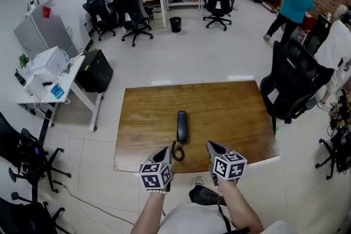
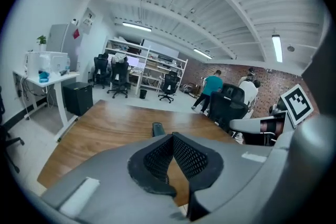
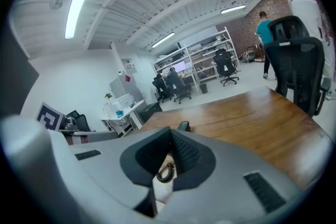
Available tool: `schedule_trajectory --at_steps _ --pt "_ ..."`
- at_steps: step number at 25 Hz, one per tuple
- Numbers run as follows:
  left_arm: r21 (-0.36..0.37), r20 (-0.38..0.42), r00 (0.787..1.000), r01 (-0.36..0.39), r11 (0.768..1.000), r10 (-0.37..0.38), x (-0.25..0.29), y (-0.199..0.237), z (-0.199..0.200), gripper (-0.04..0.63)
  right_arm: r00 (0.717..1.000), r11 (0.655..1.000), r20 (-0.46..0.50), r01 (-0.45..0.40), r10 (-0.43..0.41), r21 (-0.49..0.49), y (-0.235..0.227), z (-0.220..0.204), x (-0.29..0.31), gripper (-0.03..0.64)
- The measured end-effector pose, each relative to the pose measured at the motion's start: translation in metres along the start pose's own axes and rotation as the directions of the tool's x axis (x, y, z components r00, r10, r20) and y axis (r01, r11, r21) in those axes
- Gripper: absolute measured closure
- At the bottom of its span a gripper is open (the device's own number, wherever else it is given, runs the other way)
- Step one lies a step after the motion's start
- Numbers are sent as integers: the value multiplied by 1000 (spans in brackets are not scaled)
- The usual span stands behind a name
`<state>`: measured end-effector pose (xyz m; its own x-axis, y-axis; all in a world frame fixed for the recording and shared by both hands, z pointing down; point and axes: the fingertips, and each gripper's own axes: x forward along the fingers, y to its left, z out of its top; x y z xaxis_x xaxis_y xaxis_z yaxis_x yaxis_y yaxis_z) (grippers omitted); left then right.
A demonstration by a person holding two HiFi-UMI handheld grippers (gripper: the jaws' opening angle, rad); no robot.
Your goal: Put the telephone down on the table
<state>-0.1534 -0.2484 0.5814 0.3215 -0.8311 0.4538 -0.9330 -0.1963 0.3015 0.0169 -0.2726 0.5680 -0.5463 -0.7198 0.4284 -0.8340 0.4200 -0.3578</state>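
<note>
The dark telephone handset (image 1: 181, 126) lies flat on the wooden table (image 1: 236, 112), lengthwise away from me, and its coiled cord (image 1: 176, 151) curls toward the near edge. My left gripper (image 1: 164, 150) hovers over the table's front edge, just left of the cord, with its jaws shut and empty. My right gripper (image 1: 211, 146) is level with it on the cord's right, jaws together and holding nothing. In the left gripper view the handset (image 2: 158, 129) shows just beyond the closed tips (image 2: 172, 136). In the right gripper view the handset (image 3: 183, 126) and cord (image 3: 167, 172) lie past the tips (image 3: 170, 131).
A black office chair (image 1: 289, 90) stands against the table's right side, with people (image 1: 290, 5) beyond it. A white desk with a printer (image 1: 49, 66) and a black cabinet (image 1: 94, 70) stand to the left. Chair bases (image 1: 33, 164) sit on the floor at lower left.
</note>
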Motion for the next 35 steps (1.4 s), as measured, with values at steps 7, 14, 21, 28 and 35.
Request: schedule_trajectory --at_steps 7,14,21,28,35 --pt "14 58 997 43 999 -44 -73 -21 -16 594 999 999 21 25 -24 -30 43 -37 -68 612" --pt "16 59 995 84 996 -85 -121 -51 -41 594 999 997 -12 45 -45 -55 73 -66 -118 612" --pt "-1 49 992 118 993 -118 -144 -71 -61 594 999 998 -5 36 -37 -52 82 -77 -143 612" --pt "29 83 993 81 996 -83 -171 -98 -64 594 1000 1000 30 2 -2 -17 76 -88 -184 612" --pt "32 71 996 46 998 -48 -200 -128 -88 594 995 994 69 -71 66 81 73 -107 -226 612"
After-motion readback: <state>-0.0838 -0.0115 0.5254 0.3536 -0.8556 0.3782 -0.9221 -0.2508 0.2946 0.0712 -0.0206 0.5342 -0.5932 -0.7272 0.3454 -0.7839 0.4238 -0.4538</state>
